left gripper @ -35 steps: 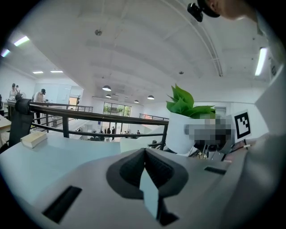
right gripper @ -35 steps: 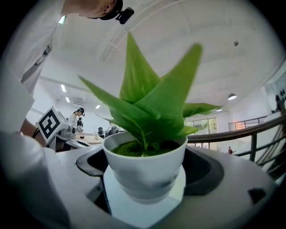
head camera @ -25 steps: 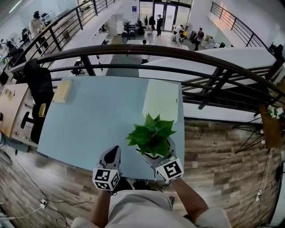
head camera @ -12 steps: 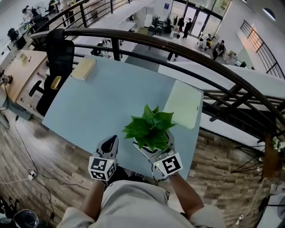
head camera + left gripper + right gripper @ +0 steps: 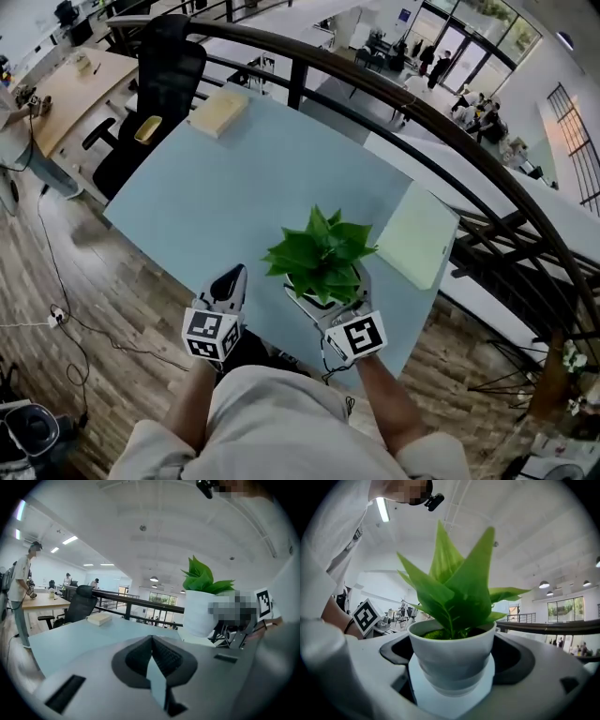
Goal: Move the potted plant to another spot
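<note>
Potted green plant in white pot [image 5: 452, 660] sits clamped in the right gripper [image 5: 328, 302], with the left gripper [image 5: 152, 652] just beside it pinched closed, empty.

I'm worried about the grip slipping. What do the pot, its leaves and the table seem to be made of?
Pot: smooth white with a soft sheen, so plastic or glazed ceramic; the look leaves it open.
Leaves: glossy green, veined; real or artificial, unclear.
Table: flat pale-blue matte top, probably laminate.
</note>
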